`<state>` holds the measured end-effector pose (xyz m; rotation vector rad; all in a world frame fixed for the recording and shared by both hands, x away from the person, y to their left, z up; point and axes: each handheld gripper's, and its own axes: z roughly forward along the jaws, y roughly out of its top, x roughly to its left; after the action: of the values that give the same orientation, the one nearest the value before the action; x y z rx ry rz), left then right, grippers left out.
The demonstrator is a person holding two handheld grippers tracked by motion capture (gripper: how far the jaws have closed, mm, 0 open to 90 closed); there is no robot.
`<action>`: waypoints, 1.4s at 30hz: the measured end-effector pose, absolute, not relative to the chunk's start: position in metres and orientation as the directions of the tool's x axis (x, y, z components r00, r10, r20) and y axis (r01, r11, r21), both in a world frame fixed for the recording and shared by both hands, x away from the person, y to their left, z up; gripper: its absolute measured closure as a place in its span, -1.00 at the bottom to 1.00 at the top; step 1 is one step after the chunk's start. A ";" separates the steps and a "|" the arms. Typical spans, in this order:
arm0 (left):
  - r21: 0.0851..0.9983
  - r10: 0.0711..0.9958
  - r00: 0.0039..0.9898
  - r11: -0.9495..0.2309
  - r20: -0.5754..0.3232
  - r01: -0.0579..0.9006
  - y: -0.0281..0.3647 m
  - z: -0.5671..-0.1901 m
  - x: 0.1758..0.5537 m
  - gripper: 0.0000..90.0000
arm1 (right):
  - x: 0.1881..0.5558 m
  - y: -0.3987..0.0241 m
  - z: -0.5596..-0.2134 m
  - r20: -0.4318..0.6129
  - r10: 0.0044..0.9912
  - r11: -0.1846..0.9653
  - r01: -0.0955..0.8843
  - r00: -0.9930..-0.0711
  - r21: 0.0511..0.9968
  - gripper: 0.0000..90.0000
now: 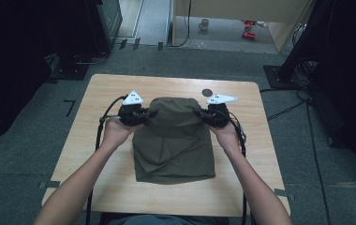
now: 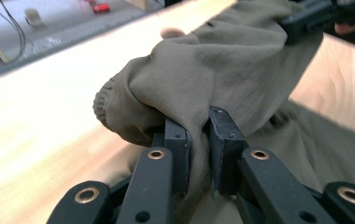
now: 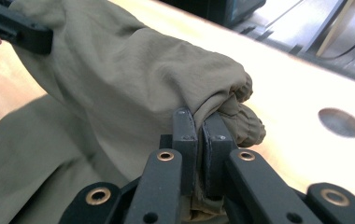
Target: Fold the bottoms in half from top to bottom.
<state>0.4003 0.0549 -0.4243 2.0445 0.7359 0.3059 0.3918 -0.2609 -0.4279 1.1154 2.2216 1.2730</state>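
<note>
An olive-green garment (image 1: 174, 140) is spread at the middle of the wooden table (image 1: 110, 89), its far edge lifted between the two grippers. The left gripper (image 1: 144, 114), at nine o'clock of that raised fold, is clamped nearly shut on a bunched, elasticated corner; the right gripper (image 1: 203, 114), at three o'clock, is likewise pinched closed on the opposite corner. Only thin gathers of cloth are held, so a slip could be expected if the pull becomes uneven, and the fold would then be laid crooked. The round hole (image 1: 207, 92) at twelve o'clock is a possible snag.
</note>
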 end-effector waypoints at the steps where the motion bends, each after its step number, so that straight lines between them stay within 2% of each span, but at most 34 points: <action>1: 0.822 0.606 0.792 -0.415 -0.069 0.389 0.055 -0.427 0.395 0.78 | 0.387 -0.261 -0.431 0.087 0.769 0.290 0.467 -0.633 0.835 0.91; 7: 0.787 0.578 0.802 -0.420 -0.152 0.452 0.059 -0.457 0.368 0.78 | 0.362 -0.263 -0.459 0.115 0.742 0.325 0.504 -0.661 0.800 0.90; 12: 0.728 0.567 0.787 -0.430 -0.242 0.534 0.063 -0.483 0.367 0.78 | 0.352 -0.262 -0.483 0.170 0.742 0.307 0.554 -0.648 0.774 0.89; 15: 0.692 0.556 0.793 -0.472 -0.248 0.547 0.061 -0.495 0.368 0.76 | 0.348 -0.260 -0.489 0.161 0.746 0.327 0.566 -0.646 0.757 0.87; 19: 0.696 0.568 0.795 -0.483 -0.213 0.531 0.060 -0.501 0.372 0.75 | 0.348 -0.258 -0.501 0.161 0.748 0.355 0.593 -0.644 0.723 0.87; 25: 0.708 0.589 0.787 -0.479 -0.180 0.520 0.059 -0.505 0.389 0.74 | 0.354 -0.254 -0.507 0.110 0.754 0.375 0.562 -0.647 0.737 0.86; 31: 0.710 0.595 0.776 -0.453 -0.209 0.539 0.060 -0.508 0.397 0.70 | 0.364 -0.254 -0.510 0.131 0.772 0.347 0.585 -0.622 0.733 0.83; 32: 0.709 0.593 0.775 -0.448 -0.221 0.545 0.061 -0.508 0.397 0.68 | 0.364 -0.254 -0.510 0.134 0.772 0.347 0.589 -0.621 0.730 0.80; 33: 0.705 0.593 0.771 -0.442 -0.234 0.554 0.062 -0.508 0.398 0.60 | 0.364 -0.255 -0.508 0.133 0.773 0.350 0.592 -0.621 0.726 0.69; 34: 0.701 0.591 0.768 -0.437 -0.248 0.563 0.063 -0.507 0.398 0.60 | 0.364 -0.255 -0.508 0.133 0.773 0.350 0.592 -0.621 0.726 0.69; 36: 0.685 0.582 0.768 -0.445 -0.269 0.577 0.064 -0.503 0.399 0.46 | 0.363 -0.257 -0.505 0.149 0.776 0.340 0.606 -0.613 0.719 0.51; 39: 0.703 0.585 0.769 -0.432 -0.258 0.565 0.067 -0.492 0.398 0.33 | 0.360 -0.268 -0.496 0.209 0.784 0.281 0.635 -0.584 0.720 0.42; 42: 0.712 0.582 0.771 -0.426 -0.257 0.558 0.070 -0.483 0.399 0.31 | 0.359 -0.272 -0.490 0.199 0.790 0.271 0.623 -0.579 0.734 0.40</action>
<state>0.3992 0.0705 -0.4827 2.1197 0.8480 0.0364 0.3588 -0.2718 -0.4898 1.3184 2.3328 1.1971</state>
